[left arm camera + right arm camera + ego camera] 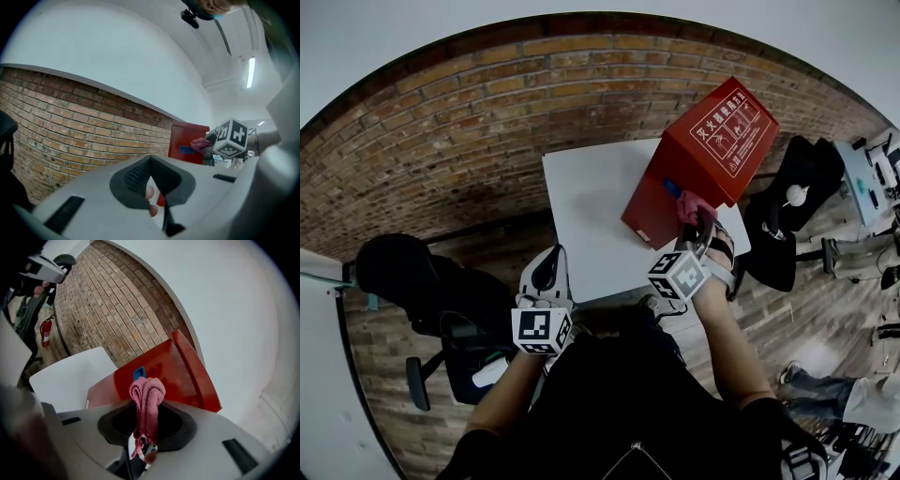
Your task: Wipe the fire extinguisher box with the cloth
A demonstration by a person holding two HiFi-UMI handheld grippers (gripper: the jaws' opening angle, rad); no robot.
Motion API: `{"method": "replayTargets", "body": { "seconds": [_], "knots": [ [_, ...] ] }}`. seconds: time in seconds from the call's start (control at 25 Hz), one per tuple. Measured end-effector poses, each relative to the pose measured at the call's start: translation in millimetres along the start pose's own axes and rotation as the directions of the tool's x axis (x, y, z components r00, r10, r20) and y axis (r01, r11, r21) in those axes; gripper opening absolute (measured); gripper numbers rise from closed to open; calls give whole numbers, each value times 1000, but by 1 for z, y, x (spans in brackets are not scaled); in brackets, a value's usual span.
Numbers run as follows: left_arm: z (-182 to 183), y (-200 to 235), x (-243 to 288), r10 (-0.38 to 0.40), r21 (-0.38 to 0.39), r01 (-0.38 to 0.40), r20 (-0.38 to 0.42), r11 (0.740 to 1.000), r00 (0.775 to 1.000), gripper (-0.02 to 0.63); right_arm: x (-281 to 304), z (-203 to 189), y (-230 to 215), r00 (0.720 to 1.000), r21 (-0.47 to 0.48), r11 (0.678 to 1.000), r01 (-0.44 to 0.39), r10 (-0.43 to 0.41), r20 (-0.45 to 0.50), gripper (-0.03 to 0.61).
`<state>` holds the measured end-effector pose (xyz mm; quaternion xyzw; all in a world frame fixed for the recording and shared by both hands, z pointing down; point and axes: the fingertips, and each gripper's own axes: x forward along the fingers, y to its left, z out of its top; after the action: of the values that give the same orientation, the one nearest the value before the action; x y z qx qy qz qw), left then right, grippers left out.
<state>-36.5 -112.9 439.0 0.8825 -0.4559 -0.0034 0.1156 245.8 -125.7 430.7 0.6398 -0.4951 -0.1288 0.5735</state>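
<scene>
Across the top of the head view, a curved band of brick wall (pixel 469 131). Below it, at centre frame, a white table (pixel 586 216). On the table's right end, toward the upper right of the frame, the red box (pixel 712 141): tilted, labelled face up, long axis from lower left to upper right, with a darker red panel sloping down to the tabletop.

Right of centre, the right gripper (pixel 698 220), pointed up-frame at that lower panel and clamped on the pink cloth (pixel 692 208). In the right gripper view, jaws closed on the bunched cloth, folds upright at frame centre, loose ends hanging below. Behind the folds, across the middle of that view, the red panel: dead ahead of this gripper and just beyond the cloth. Touching or just short of it, cannot tell.

Lower left of centre in the head view, the left gripper (pixel 547 272), at the table's near left corner and well apart from the box. In the left gripper view, jaws closed tip to tip with nothing between them, and the box small at mid-right. Plainly the farther of the two.

Just above the cloth, a small blue tab (pixel 672 187) on the red panel.

Judged from this: a job for the right gripper, with the stroke probably best run along the panel's long axis, lower left to upper right.
</scene>
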Motion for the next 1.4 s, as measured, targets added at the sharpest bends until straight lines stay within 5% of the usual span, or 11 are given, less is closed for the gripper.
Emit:
{"method": "replayTargets", "body": {
  "seconds": [1.4],
  "knots": [
    [-31,4,-38,60,22,-58,-86,998,994,29,50,-35,106,989,25,989,-146,147,-26,106]
  ]
}}
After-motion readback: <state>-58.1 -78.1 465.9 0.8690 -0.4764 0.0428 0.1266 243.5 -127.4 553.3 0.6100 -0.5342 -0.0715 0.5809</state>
